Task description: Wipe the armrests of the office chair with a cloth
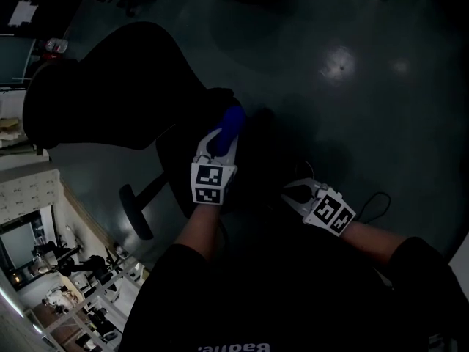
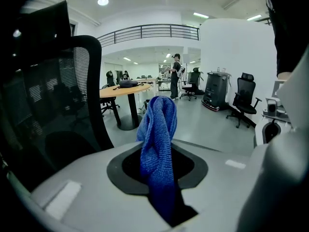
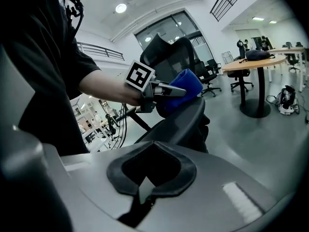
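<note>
The left gripper (image 1: 222, 139) had its fingers clamped on a bunched fold of the soft, limp blue cloth (image 2: 157, 144) at its 1 o'clock, while the right gripper (image 1: 295, 191) fingers were together, empty.

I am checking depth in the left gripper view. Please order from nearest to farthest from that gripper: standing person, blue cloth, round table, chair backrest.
1. Blue cloth, held between the jaws.
2. Chair backrest, at the left.
3. Round table, left of centre, behind it.
4. Standing person, centre, far back.
</note>
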`<state>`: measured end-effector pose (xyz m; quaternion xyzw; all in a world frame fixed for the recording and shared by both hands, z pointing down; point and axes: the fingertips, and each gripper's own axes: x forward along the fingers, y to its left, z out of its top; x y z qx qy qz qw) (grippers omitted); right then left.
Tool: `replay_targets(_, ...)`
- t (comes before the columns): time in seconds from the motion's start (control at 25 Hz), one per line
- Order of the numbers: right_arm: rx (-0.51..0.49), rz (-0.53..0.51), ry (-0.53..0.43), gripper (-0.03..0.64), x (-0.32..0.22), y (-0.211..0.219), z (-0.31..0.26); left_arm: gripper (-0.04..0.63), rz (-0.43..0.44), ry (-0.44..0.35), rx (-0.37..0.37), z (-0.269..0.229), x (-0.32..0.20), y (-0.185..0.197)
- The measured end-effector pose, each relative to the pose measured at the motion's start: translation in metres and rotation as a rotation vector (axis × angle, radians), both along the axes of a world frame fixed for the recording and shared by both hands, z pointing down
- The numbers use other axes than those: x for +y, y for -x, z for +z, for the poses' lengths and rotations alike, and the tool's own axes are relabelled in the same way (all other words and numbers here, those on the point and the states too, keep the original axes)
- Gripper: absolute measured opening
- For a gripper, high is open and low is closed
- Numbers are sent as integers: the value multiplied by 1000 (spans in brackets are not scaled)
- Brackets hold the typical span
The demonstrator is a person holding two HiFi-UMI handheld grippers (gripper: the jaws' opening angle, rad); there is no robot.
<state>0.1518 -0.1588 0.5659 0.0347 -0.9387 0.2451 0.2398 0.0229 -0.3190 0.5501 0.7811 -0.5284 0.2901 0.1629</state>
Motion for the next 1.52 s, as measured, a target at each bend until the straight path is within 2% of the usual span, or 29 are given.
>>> replay_targets(0.4,-5,19,-4,3,7,-3,1,101,-4,2,-7,-3,9,-12)
replay_targets(0.92,6,27,7,3,36,-1,10,98,48,23,-15,6,63,-31)
replay_targets(1.28,13,-4,3,3,51,1,13,98,57,22,-13,9,86,-40)
replay_targets(1.52,8,22,3,3,54,9,18,98,72,25,-6,15,111,-42)
